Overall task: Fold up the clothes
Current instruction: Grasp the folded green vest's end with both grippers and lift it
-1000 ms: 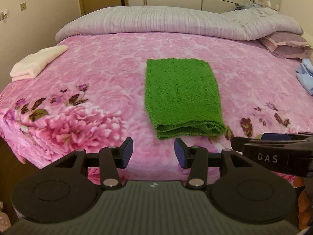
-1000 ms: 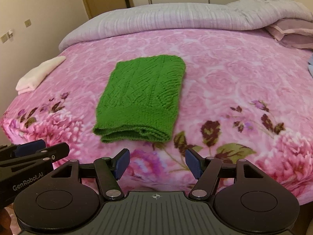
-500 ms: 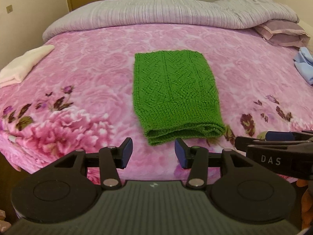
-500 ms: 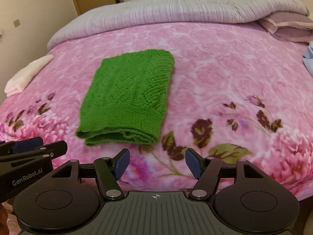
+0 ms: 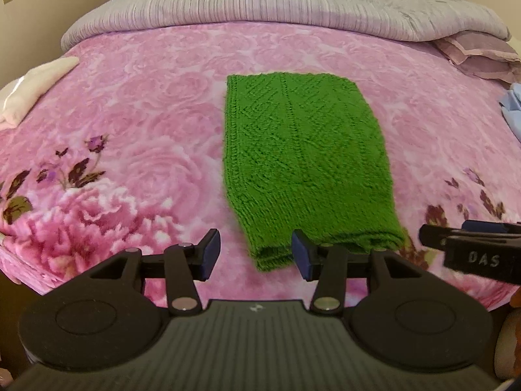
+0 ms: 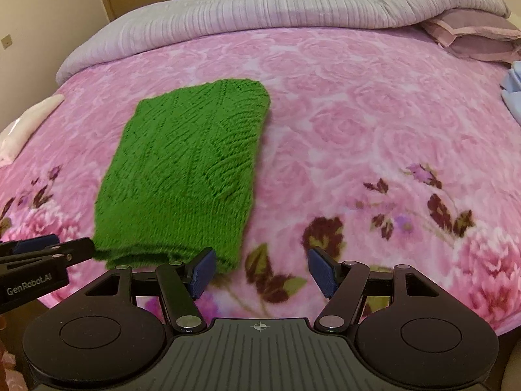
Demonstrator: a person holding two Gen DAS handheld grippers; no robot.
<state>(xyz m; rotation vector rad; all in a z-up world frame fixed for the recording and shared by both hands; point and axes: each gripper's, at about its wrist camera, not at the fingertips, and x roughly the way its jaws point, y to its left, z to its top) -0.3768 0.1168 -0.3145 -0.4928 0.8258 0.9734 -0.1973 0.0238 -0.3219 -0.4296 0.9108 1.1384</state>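
A green knitted garment lies folded in a long rectangle on the pink floral bed cover; it also shows in the right wrist view. My left gripper is open and empty, just short of the garment's near left corner. My right gripper is open and empty, by the garment's near right corner, its left fingertip over the near edge. Each gripper shows at the side of the other's view.
A folded cream cloth lies at the bed's left edge. A grey quilt runs along the back, with purple pillows at the right. Light blue clothing lies at the far right edge.
Both grippers have moved forward toward the near end of the green garment, which looms larger. Both stay open.
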